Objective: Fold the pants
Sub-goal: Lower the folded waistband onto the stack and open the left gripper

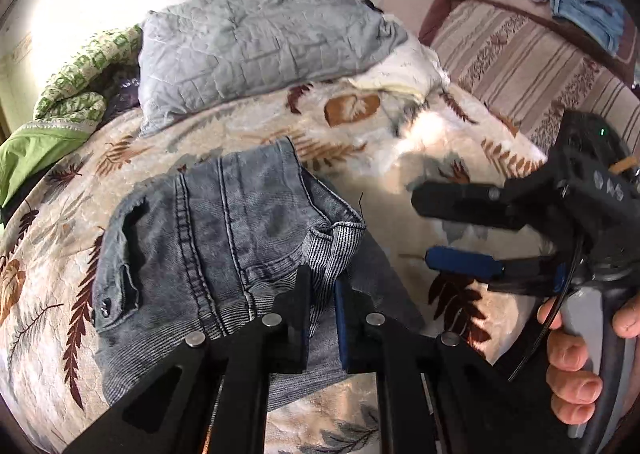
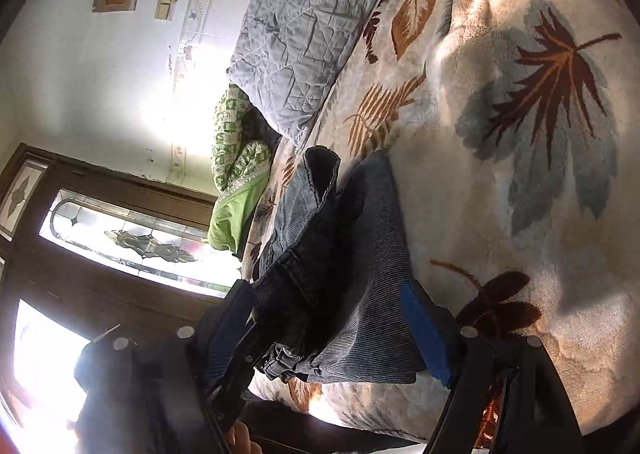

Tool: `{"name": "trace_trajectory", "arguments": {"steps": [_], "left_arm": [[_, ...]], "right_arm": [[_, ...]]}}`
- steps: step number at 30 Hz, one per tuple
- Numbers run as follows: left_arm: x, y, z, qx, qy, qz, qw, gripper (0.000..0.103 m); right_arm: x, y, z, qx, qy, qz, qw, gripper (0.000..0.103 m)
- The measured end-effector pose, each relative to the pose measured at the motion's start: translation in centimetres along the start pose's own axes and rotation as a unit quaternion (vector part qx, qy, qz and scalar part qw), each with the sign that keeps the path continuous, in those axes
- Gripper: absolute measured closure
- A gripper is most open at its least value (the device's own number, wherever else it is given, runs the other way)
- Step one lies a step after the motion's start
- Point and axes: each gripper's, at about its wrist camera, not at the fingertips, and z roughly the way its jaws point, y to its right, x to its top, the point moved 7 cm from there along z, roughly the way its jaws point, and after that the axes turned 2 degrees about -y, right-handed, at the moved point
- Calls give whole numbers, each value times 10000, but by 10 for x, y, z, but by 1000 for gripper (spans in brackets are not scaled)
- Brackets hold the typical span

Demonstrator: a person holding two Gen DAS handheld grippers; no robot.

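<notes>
2 handheld grippers worked over grey denim pants lying bunched on a leaf-patterned blanket spread over a bed.

The left gripper was clenched on the ribbed waistband at the near right corner of the pants. The right gripper, held sideways in a hand, was spread wide and grasped nothing; in its own view the pants lay between its fingers. No containers showed. A grey quilted pillow and green cloth lay beyond the pants, a striped sofa to the right. Bare blanket lay right of the pants; its edge ran just behind the right gripper.
</notes>
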Motion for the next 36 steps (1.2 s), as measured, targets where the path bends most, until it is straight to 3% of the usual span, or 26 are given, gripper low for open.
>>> {"name": "trace_trajectory", "arguments": {"steps": [2, 4, 6, 8, 11, 13, 16, 18, 27, 28, 29, 31, 36], "left_arm": [[-13, 0, 19, -121, -281, -35, 9995, 86], [-15, -4, 11, -278, -151, -178, 9993, 80], [-12, -10, -11, -703, 19, -452, 9965, 66], [-9, -28, -44, -912, 439, -783, 9918, 45], [-10, -77, -89, -630, 1203, -1299, 9822, 29], [-20, -119, -94, -53, 1313, -1711, 9764, 29], [-38, -167, -68, 235, 856, -2339, 9682, 29], [-47, -179, -53, 206, 746, -2519, 9646, 29], [-69, -176, -27, 98, 598, -2404, 9688, 28], [-70, -177, -25, 82, 586, -2414, 9686, 28], [-72, -178, -25, 67, 596, -2436, 9680, 27], [-73, -180, -26, 40, 611, -2460, 9673, 27], [-65, -185, -49, 89, 967, -2555, 9619, 27]], "right_arm": [[1, 4, 2, -74, 12, 42, 10000, 24], [0, 6, 4, -132, -21, 49, 9999, 24], [-2, 6, 6, -168, -75, 33, 9998, 24], [-2, 5, 6, -128, -135, 86, 9998, 24], [-7, -12, 3, 350, -228, 84, 9991, 24], [-15, -19, 7, 469, -407, 49, 9981, 24], [-26, -19, 24, 203, -696, 57, 9973, 24], [-28, -19, 34, 88, -756, 58, 9971, 24], [-20, -12, 73, -829, -922, 87, 9923, 25], [-19, -12, 77, -976, -955, -11, 9906, 34], [-19, -13, 80, -1181, -987, -139, 9880, 59], [-21, -18, 80, -1473, -992, -403, 9833, 85], [-30, -66, 55, -1839, -600, -1324, 9721, 90]]}}
